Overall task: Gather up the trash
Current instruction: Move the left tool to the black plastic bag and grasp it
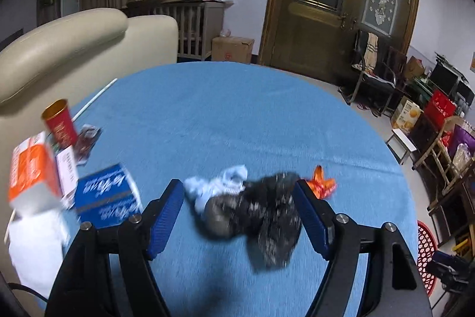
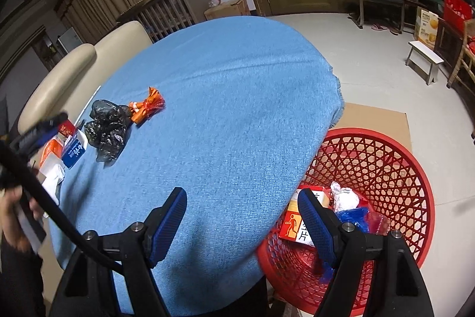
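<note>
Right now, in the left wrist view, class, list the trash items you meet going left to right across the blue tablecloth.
Orange carton → blue box → pale blue crumpled piece → black plastic bag → orange wrapper.

A cream sofa (image 1: 74, 49) sits behind the blue-clothed table (image 1: 237, 115).

The table cloth (image 2: 237, 109) is fuzzy, matt blue fabric. On it, the black bag (image 2: 108, 128) is thin, shiny, crinkly plastic. Beside the cloth, the red basket (image 2: 394, 165) is smooth, glossy plastic.
</note>
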`<state>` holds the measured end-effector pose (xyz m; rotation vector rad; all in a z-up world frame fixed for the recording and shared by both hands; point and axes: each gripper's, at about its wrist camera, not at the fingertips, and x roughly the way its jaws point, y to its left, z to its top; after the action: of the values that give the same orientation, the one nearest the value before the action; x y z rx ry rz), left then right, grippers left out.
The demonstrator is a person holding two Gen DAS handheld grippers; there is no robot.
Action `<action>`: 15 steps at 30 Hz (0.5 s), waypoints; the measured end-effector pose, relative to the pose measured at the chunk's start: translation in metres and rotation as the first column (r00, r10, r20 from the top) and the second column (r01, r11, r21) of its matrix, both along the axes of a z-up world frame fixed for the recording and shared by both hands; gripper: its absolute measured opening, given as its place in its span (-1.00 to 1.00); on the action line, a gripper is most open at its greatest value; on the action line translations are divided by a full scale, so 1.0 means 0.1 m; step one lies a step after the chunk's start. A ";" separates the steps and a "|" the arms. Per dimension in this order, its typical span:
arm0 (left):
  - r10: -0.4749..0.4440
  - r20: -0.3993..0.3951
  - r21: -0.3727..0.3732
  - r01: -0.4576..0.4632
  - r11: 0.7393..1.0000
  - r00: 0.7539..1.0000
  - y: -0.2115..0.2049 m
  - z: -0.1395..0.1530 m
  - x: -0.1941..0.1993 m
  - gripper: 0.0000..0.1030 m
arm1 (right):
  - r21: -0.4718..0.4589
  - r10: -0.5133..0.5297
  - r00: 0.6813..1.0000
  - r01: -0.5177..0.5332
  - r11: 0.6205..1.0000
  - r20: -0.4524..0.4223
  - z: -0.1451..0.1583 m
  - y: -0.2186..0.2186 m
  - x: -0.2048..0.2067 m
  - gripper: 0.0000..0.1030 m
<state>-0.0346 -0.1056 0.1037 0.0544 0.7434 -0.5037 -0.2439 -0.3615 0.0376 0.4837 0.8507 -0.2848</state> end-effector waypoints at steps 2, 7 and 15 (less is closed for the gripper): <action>-0.019 -0.019 0.012 0.019 1.000 1.000 -0.09 -0.08 0.09 0.48 | 0.009 -0.008 1.000 0.008 1.000 -0.004 -0.02 -0.04 -0.01 0.55; -0.071 -0.068 0.093 0.078 0.993 0.995 -0.26 -0.34 0.20 0.48 | 0.015 -0.031 0.999 0.031 0.999 -0.012 -0.05 -0.15 -0.01 0.55; -0.080 -0.128 0.143 0.099 0.985 0.988 -0.44 -0.64 0.32 0.48 | 0.048 -0.043 0.999 0.044 0.998 -0.023 -0.12 -0.21 0.09 0.55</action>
<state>-0.0025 -0.1491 0.0397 0.1990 0.9012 -0.5400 -0.2347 -0.3827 0.0253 0.5454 0.8702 -0.3107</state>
